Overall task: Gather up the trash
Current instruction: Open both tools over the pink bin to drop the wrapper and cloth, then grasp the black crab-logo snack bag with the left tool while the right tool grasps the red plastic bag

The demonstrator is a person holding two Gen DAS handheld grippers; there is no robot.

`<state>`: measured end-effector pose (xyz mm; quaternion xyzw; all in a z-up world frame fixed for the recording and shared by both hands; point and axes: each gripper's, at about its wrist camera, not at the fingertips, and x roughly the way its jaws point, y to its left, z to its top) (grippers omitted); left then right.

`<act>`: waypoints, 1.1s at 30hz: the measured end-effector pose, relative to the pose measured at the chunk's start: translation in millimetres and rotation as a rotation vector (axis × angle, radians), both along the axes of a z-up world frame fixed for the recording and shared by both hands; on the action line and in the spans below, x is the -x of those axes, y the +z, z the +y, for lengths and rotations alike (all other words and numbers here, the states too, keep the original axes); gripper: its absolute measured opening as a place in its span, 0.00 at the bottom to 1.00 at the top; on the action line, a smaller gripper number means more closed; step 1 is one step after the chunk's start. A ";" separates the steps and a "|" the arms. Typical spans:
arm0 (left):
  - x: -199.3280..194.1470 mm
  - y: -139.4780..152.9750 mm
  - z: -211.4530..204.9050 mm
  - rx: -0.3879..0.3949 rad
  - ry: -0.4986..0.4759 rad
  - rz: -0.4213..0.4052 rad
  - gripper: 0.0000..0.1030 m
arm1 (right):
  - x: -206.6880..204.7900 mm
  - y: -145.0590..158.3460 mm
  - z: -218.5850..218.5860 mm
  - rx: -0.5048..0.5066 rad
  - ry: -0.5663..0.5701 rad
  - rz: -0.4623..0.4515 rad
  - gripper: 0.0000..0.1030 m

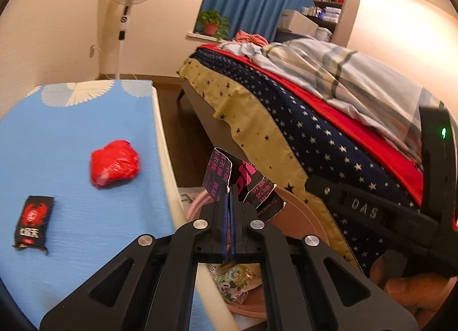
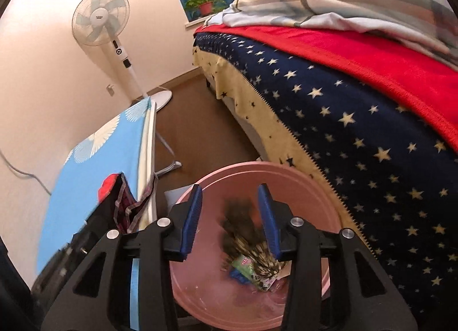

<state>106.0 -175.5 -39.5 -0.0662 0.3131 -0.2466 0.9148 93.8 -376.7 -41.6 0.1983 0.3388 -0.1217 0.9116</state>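
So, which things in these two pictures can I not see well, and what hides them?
- Pink basin, left wrist view: mostly covered by the left gripper and its black-and-pink wrapper.
- Dark wrapper, right wrist view: motion-blurred between the open right gripper fingers; print unreadable.
- Red crumpled bag, right wrist view: mostly behind the other gripper's body.
- Trash in the basin, left wrist view: cut off by the gripper frame.
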 end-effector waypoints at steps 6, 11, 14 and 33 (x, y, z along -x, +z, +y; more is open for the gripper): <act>-2.3 -12.6 -11.9 0.002 -0.053 0.045 0.10 | 7.1 6.1 -8.0 0.040 -0.065 -0.019 0.40; -1.7 -12.4 -9.4 0.012 -0.049 0.047 0.15 | 9.9 12.0 -11.3 0.043 -0.090 -0.040 0.40; -1.1 -9.8 -5.7 0.013 -0.044 0.042 0.15 | 11.4 14.0 -9.3 0.044 -0.086 -0.049 0.40; 7.0 8.2 77.0 -0.050 0.207 -0.006 0.15 | 6.4 38.4 46.1 0.015 0.121 -0.194 0.40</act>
